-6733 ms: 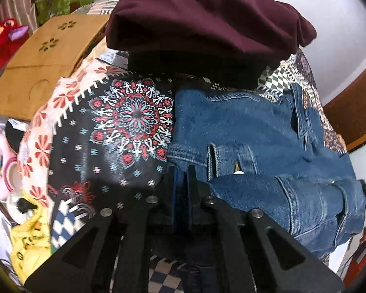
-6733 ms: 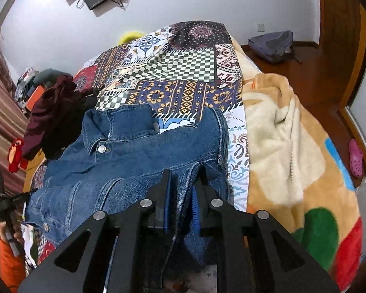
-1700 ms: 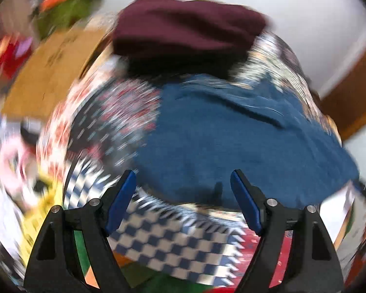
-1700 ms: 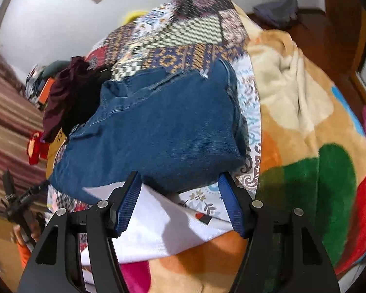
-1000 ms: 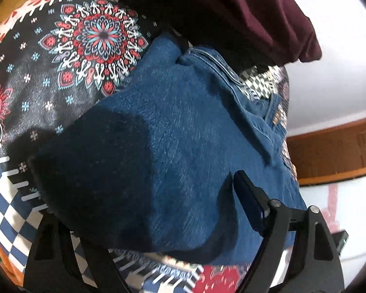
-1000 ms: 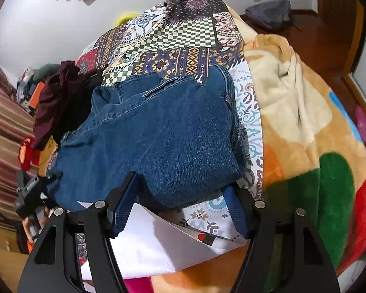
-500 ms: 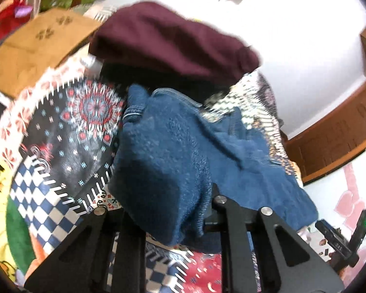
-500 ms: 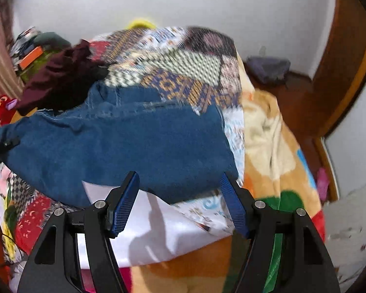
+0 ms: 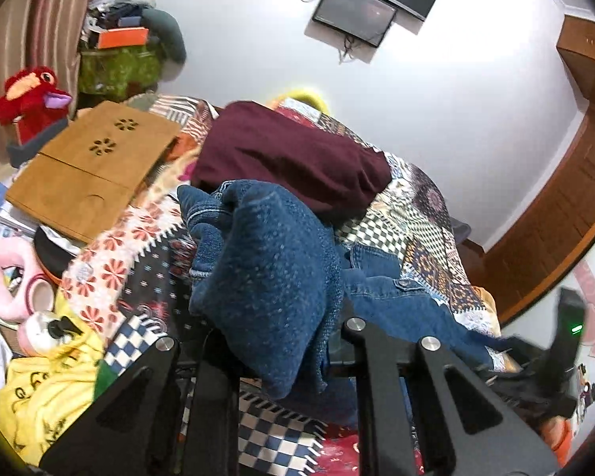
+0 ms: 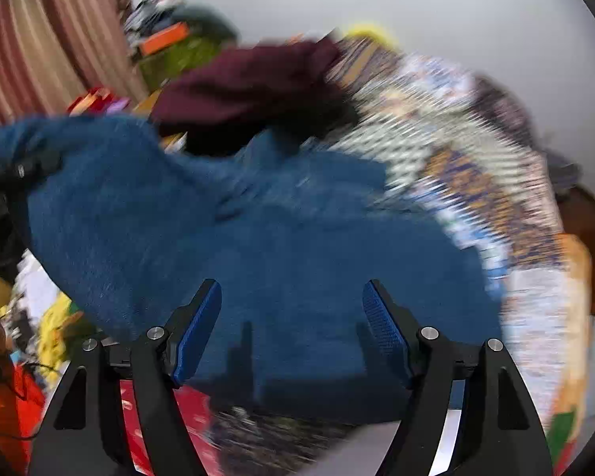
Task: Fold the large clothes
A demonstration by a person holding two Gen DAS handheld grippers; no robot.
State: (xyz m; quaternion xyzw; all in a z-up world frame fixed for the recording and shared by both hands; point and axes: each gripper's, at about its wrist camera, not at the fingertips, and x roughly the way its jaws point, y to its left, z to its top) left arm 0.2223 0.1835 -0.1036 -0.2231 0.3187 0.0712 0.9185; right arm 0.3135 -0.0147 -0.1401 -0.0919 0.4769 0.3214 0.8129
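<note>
The left tool (image 9: pixel 269 341) has a thick bunch of the denim jacket (image 9: pixel 269 273) clamped between its fingers, which are almost hidden under the cloth; the gathered fabric heaps up from the grip toward 12 o'clock, and the rest of the jacket trails off toward 3 o'clock across the patchwork bedspread (image 9: pixel 428 246). Just beyond the lifted bunch, at 12 o'clock, lies a maroon garment (image 9: pixel 293 158), touching the jacket's upper edge. A wooden board (image 9: pixel 91 166) sits at 10 o'clock, with a red plush toy (image 9: pixel 27 99) further out at the same bearing. A wall screen (image 9: pixel 357 8) hangs at 1 o'clock.

The right tool (image 10: pixel 291 333) stands wide open and grips nothing; its blue pads (image 10: pixel 196 337) hover over the jacket (image 10: pixel 258 238), which fills the middle of that blurred view. The jacket's far corner rises at 10 o'clock, where the left tool (image 10: pixel 31 166) holds it. The maroon garment (image 10: pixel 250 83) shows at 12 o'clock, and the bedspread (image 10: pixel 476 166) runs from 1 to 3 o'clock.
</note>
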